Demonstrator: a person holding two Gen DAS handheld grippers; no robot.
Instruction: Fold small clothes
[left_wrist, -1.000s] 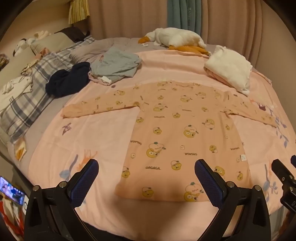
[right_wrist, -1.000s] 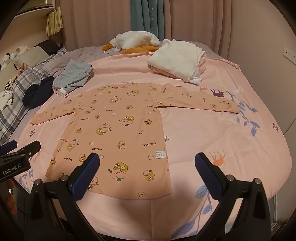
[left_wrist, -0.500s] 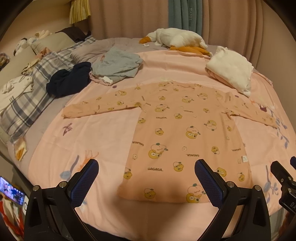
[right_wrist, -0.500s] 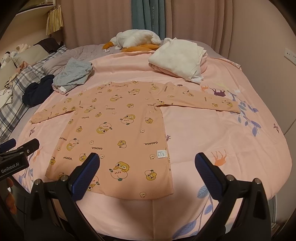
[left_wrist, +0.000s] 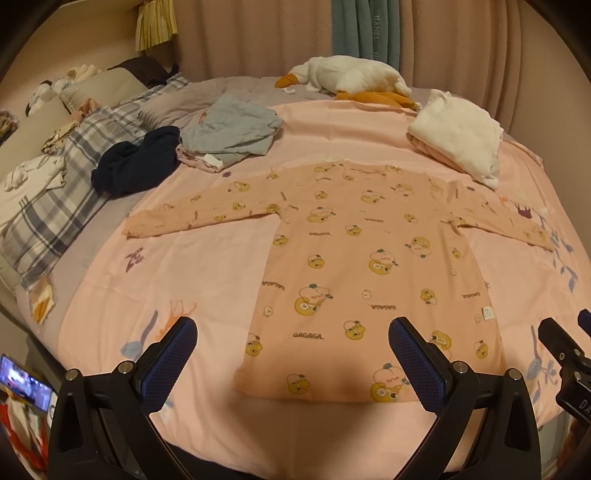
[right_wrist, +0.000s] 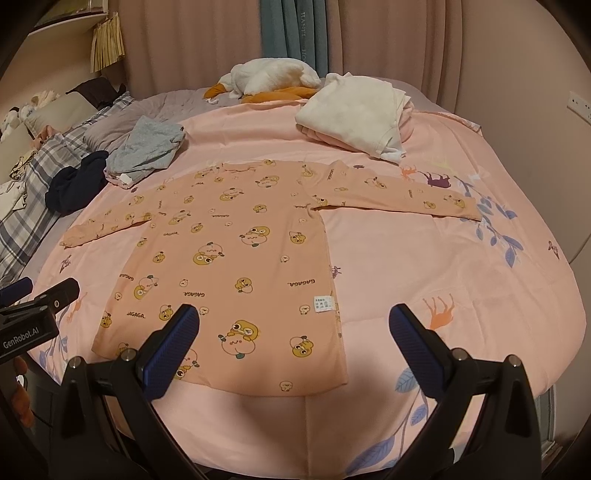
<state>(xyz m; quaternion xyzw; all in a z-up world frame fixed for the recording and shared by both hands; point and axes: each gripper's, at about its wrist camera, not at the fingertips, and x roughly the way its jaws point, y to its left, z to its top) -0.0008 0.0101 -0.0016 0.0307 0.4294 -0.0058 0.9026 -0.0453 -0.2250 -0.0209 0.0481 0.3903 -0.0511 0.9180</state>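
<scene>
A small peach long-sleeved shirt (left_wrist: 369, 258) with cartoon prints lies flat on the pink bedspread (left_wrist: 184, 266), sleeves spread out to both sides. It also shows in the right wrist view (right_wrist: 229, 258). My left gripper (left_wrist: 291, 354) is open and empty, above the shirt's near hem towards its left side. My right gripper (right_wrist: 295, 343) is open and empty, above the hem's right corner. Neither gripper touches the cloth.
A grey garment (left_wrist: 229, 129) and a dark navy one (left_wrist: 136, 162) lie at the back left. A folded white cloth (left_wrist: 458, 136) lies at the back right. A plush goose (left_wrist: 347, 77) lies by the curtain. Plaid pillows (left_wrist: 48, 199) line the left side.
Both grippers have drawn back and risen slightly, so the shirt sits a little farther down the views. The shirt itself has not moved.
</scene>
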